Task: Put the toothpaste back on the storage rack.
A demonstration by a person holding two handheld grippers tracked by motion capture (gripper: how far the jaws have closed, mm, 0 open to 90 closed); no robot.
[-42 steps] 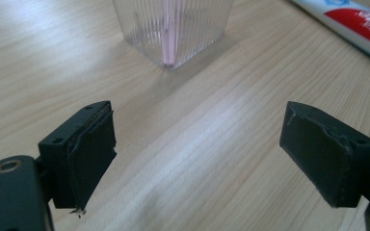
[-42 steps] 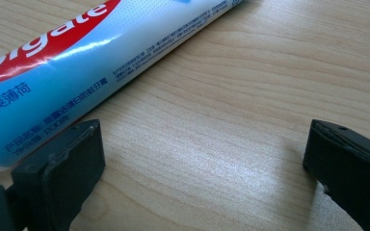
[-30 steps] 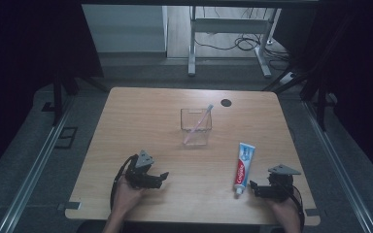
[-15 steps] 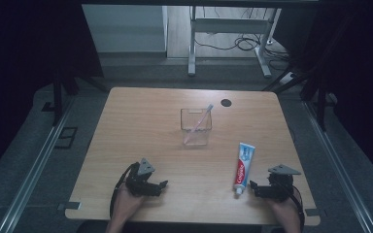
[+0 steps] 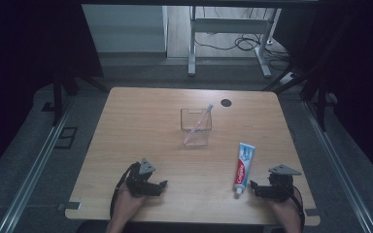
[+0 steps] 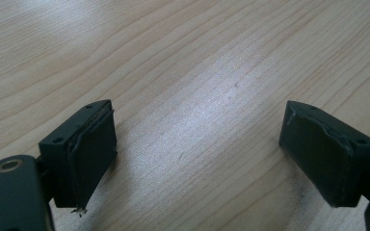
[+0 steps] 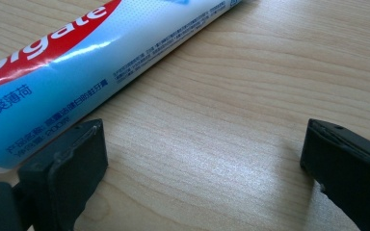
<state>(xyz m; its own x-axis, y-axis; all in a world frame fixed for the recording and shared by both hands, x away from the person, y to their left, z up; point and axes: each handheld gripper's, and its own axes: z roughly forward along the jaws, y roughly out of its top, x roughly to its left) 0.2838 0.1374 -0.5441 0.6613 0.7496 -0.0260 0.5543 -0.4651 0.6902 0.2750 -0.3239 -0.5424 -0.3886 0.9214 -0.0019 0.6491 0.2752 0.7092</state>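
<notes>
High view: wooden table (image 5: 141,121); a clear cup (image 5: 195,127) with a toothbrush (image 5: 198,124) leaning inside sits mid-table; a toothpaste tube (image 5: 243,166) lies near the right front, cap towards the person; left gripper (image 5: 161,186) rests well apart at the left front, right gripper (image 5: 252,187) just beside the tube's cap end
Left gripper view: jaws wide apart over bare wood, holding nothing
Right gripper view: jaws wide apart and empty; toothpaste tube (image 7: 91,62) lies beyond the left jaw, not between them
Advice: probably shift the right gripper sideways to straddle the tube's body, then close gently
</notes>
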